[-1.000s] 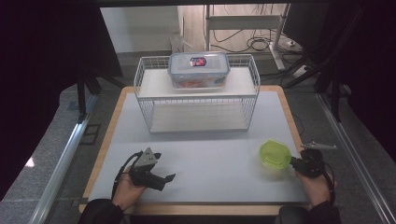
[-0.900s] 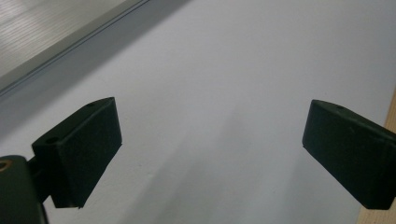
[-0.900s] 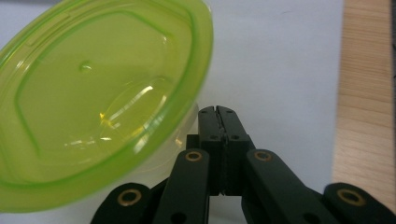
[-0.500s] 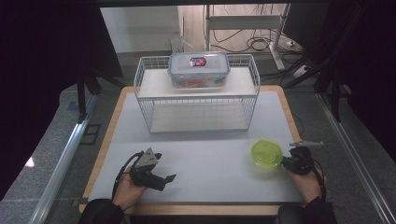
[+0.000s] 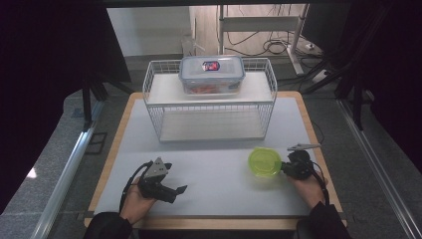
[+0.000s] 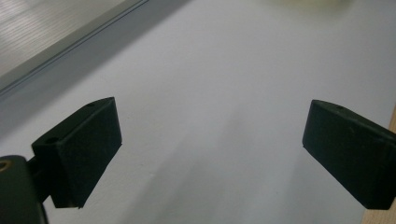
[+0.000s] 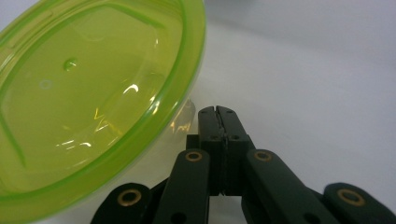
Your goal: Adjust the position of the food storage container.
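Since a second ago the right gripper [image 5: 287, 168] and the round lime-green plastic lid [image 5: 265, 162] have slid leftward, inward from the table's right edge toward the middle, while the left gripper [image 5: 175, 190] has stayed where it was at about 7 o'clock on the white mat [image 5: 219, 149]. Seen from above, the lid now sits at roughly 4 o'clock on the mat, in front of the white wire rack [image 5: 211, 107], with the right gripper touching its right rim. In the right gripper view the two black jaws are pressed together with no visible gap, and the translucent lid [image 7: 88, 98] lies tilted just to their left; whether its rim is actually pinched between them cannot be told. In the left gripper view the jaws stand wide apart with bare mat [image 6: 219, 93] between them, holding nothing. On the rack's upper shelf, at 12 o'clock, rests a clear lidded food container [image 5: 212, 73] with something red inside and a small label on its lid. A hand [image 5: 135, 203] holds the left gripper from the bottom edge, and another hand [image 5: 307, 188] holds the right.
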